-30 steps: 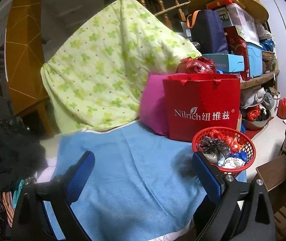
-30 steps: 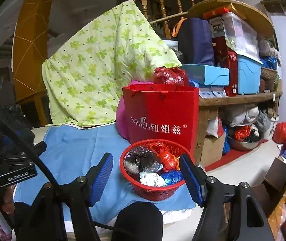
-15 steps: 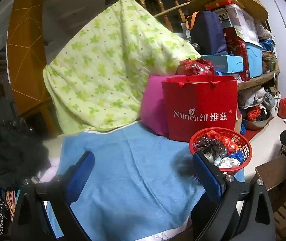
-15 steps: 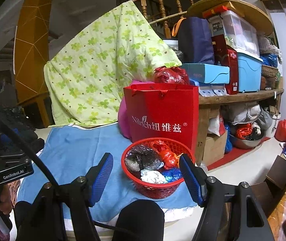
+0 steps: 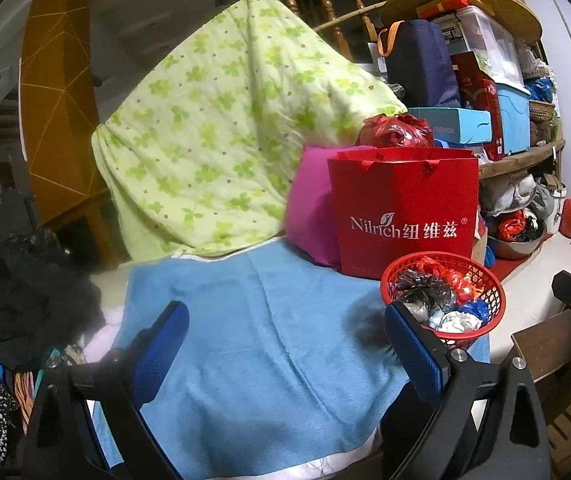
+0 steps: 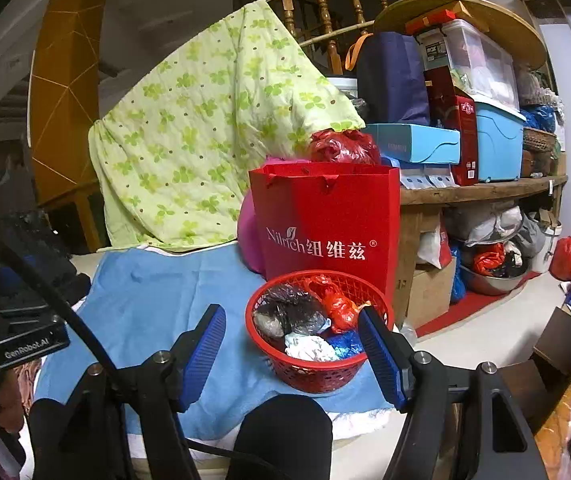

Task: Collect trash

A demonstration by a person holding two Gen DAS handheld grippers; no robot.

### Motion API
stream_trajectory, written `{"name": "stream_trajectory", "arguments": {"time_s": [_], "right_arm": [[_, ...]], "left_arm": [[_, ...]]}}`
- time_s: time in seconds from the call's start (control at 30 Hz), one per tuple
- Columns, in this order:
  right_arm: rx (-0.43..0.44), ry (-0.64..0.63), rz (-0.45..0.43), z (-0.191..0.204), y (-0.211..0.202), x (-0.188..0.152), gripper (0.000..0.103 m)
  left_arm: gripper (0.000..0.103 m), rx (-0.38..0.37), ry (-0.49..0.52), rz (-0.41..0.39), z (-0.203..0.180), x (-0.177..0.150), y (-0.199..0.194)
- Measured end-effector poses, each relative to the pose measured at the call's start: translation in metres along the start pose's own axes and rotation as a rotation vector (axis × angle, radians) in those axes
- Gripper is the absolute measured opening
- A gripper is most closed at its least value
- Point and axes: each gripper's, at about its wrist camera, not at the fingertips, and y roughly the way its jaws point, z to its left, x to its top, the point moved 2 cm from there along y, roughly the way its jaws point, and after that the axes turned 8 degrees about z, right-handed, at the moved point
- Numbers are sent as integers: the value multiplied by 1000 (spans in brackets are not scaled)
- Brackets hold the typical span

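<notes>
A blue towel (image 5: 261, 344) covers a table top, and two hand-held grippers hover over its near edge. The left gripper (image 5: 285, 344) has its blue-padded fingers (image 5: 157, 352) spread wide with only bare towel between them; it holds nothing. The right gripper (image 6: 291, 354) is also spread open and empty, though seen from its own camera the near rim of the basket sits between its pads without touching them.

The red plastic basket (image 6: 317, 376) stands at the right near corner of the towel. It is filled with crumpled trash (image 6: 305, 320): a black and grey bag, a red wrapper, a white wad and a blue scrap (all loosely heaped below the rim). Just behind the basket, farther away, a red paper shopping bag (image 6: 325, 224) stands upright with white lettering on its face. A pink cushion (image 5: 309, 212) leans against the bag's left side. Behind these, a pale green quilt with a clover pattern (image 5: 221, 140) drapes down from a wooden stair railing (image 6: 325, 12). To the right, wooden shelves (image 6: 481, 190) hold blue boxes and a clear storage bin. At the far left lies a dark heap of clothing (image 5: 17, 292).
</notes>
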Motion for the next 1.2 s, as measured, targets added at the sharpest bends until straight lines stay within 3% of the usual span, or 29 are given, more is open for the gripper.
{"name": "stream_trajectory", "arguments": {"time_s": [1.2], "right_arm": [[-28,61,3,-24,5,-3,72]], "left_arm": [[98,-25,81,19,-28,4,5]]}}
